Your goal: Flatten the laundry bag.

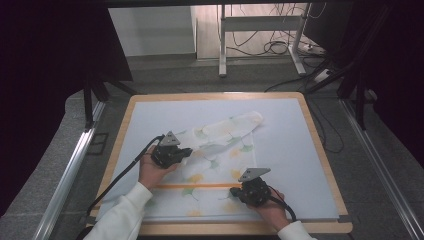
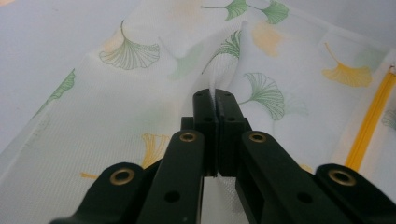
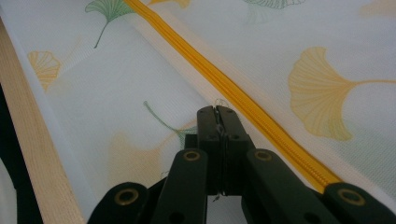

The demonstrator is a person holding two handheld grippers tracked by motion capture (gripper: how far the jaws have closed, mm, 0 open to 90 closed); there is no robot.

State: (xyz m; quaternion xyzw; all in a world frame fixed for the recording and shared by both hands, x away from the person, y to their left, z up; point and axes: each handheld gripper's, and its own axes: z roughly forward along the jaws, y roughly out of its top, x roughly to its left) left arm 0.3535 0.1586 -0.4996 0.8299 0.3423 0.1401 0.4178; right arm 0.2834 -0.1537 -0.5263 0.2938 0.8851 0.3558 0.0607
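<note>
Both grippers pinch the mesh bag (image 1: 220,150): right gripper (image 3: 218,111) clamped beside the yellow zipper (image 3: 243,100), left gripper (image 2: 214,95) closed on a raised fold.

A white mesh bag (image 1: 220,155) printed with green and yellow ginkgo leaves lies rumpled at the table's centre. Its orange zipper (image 1: 200,186) runs crosswise near six o'clock; one corner points toward one o'clock.

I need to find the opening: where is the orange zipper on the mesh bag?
In the high view the orange zipper runs across the mesh bag near the table's front edge, ending beside the right gripper.
</note>
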